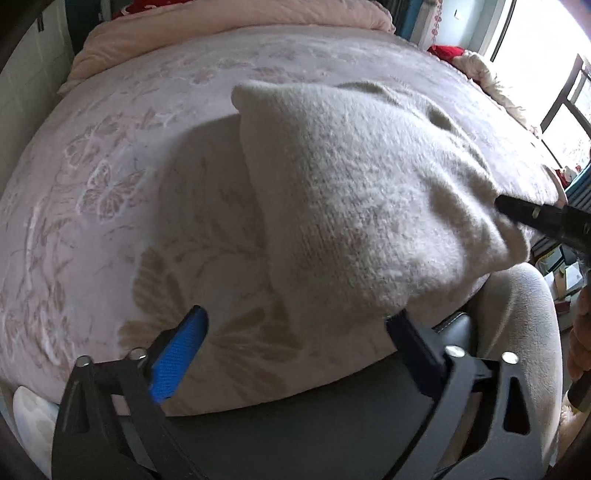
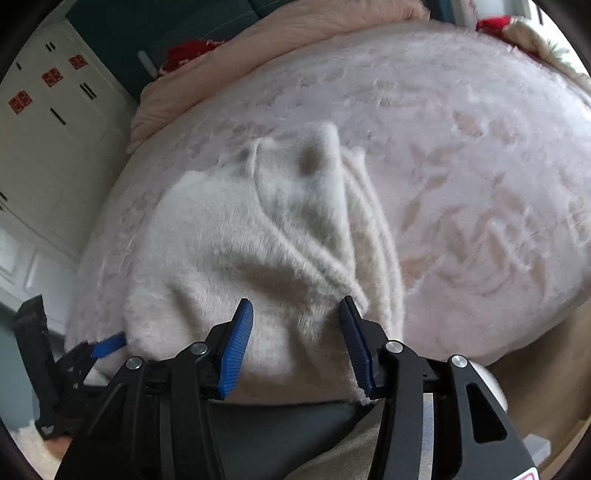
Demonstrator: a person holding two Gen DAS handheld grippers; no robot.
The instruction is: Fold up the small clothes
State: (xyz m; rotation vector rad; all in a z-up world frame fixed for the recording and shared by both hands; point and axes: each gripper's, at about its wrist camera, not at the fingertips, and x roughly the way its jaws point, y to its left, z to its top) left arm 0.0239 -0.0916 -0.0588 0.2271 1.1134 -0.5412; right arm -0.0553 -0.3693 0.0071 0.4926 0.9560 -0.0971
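Observation:
A cream fuzzy knit garment [image 1: 351, 192] lies bunched on the pink flowered bed cover [image 1: 110, 166], with its near edge raised and casting a shadow. My left gripper [image 1: 297, 314] stands wide open at the garment's near corner, which drapes onto its right finger. From the right wrist, the garment [image 2: 229, 240] shows ridged folds running toward my right gripper [image 2: 295, 301]. Its jaws stand half apart with cloth between them, and the blue pad faces are bare. A black finger [image 1: 517, 210] of the right gripper rests at the garment's right edge. The left gripper's blue pad [image 2: 107, 347] shows at the garment's left edge.
A rolled pink quilt [image 1: 221, 26] lies along the far side of the bed, with red cloth [image 2: 188, 50] beside it. A white cupboard [image 2: 48, 122] stands at the left and a bright window [image 1: 554, 37] at the right. A dark bed edge [image 1: 295, 424] runs along the front.

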